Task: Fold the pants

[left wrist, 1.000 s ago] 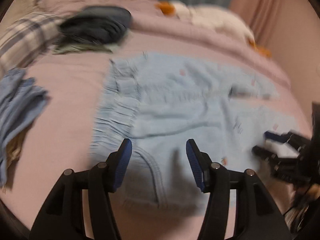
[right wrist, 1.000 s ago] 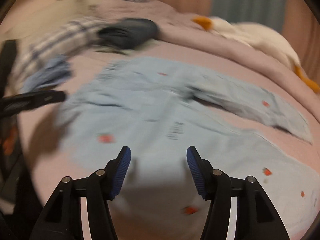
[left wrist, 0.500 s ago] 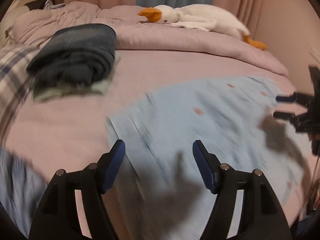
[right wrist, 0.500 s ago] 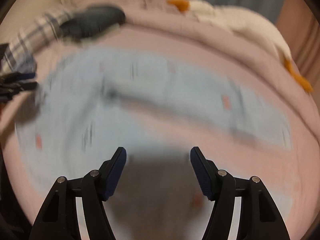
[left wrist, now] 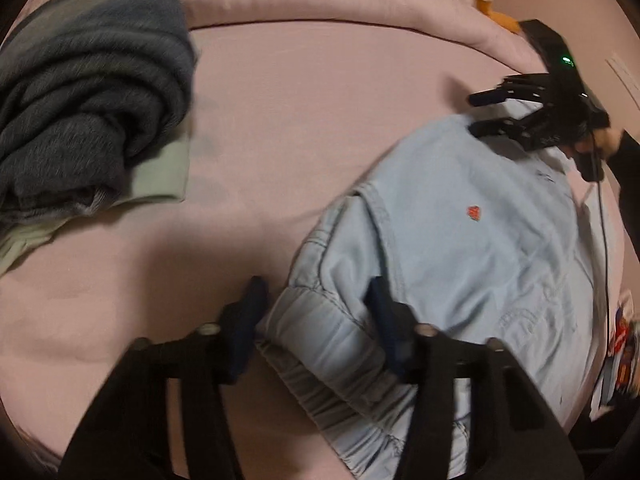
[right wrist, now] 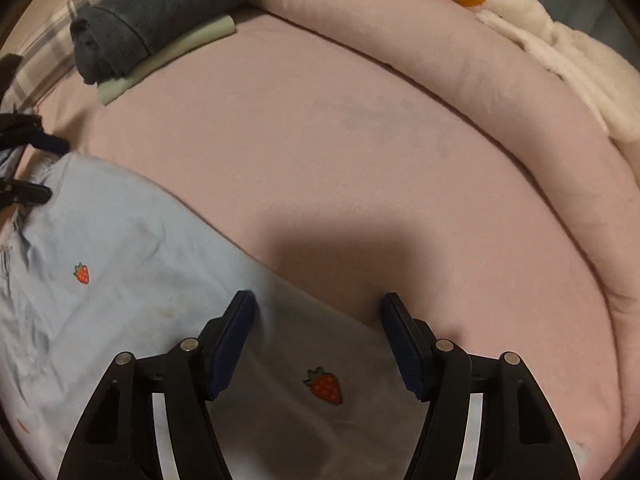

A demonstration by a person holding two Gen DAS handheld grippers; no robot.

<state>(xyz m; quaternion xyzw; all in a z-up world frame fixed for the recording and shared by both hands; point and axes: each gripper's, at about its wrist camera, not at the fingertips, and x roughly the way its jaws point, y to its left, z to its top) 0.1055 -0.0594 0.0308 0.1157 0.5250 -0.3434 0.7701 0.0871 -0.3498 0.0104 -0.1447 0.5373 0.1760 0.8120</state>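
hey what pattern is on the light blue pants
Small red strawberries with green tops on the light blue pants, clearest in the right wrist view.

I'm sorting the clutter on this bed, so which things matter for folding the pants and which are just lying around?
Part of the job: light blue pants, left gripper, right gripper.

Just lying about: dark folded clothes, green cloth, plaid fabric, plush duck.

Each claw (right wrist: 318, 344) is black plastic with blue ribbed pads (right wrist: 236, 340) and silver screws.

Left claw (left wrist: 316, 312) low, jaws spread wide. Right claw (right wrist: 318, 328) low, jaws spread wide, gripping nothing.
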